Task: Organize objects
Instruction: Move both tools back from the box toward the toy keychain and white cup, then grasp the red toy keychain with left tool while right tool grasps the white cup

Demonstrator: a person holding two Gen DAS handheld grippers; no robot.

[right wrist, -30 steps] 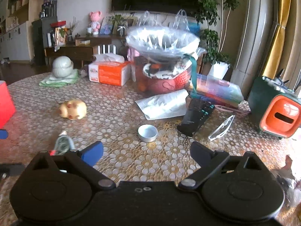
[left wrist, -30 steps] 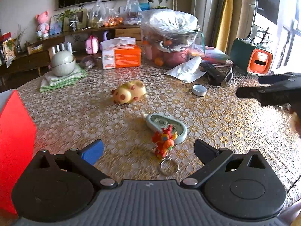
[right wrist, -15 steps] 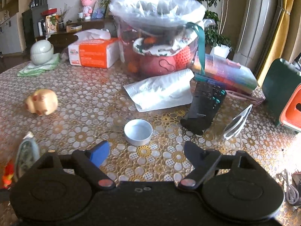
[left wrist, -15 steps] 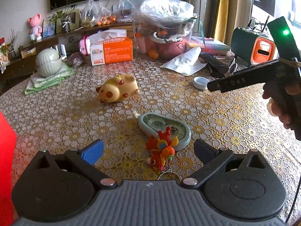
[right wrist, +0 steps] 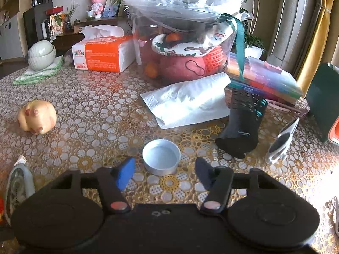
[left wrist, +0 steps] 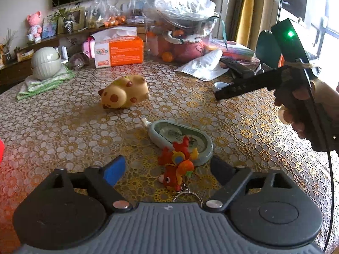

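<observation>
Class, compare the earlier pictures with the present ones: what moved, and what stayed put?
Both hand-held grippers came down and nearer. The left hand-held gripper now frames the red keychain toy; the right hand-held gripper frames the white cap. Both jaws are closing, gripping nothing yet. The table's objects stayed put.

Daylight from the right, window glare, fisheye bending at edges, soft background focus

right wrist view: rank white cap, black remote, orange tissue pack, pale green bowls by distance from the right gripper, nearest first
From the right gripper, whose jaws are closing with nothing pressed yet:
1. white cap, just ahead, between the fingertips.
2. black remote, ahead to the right, propped against the stacked books.
3. orange tissue pack, far back, left of centre.
4. pale green bowls, far left, on a folded cloth.
</observation>
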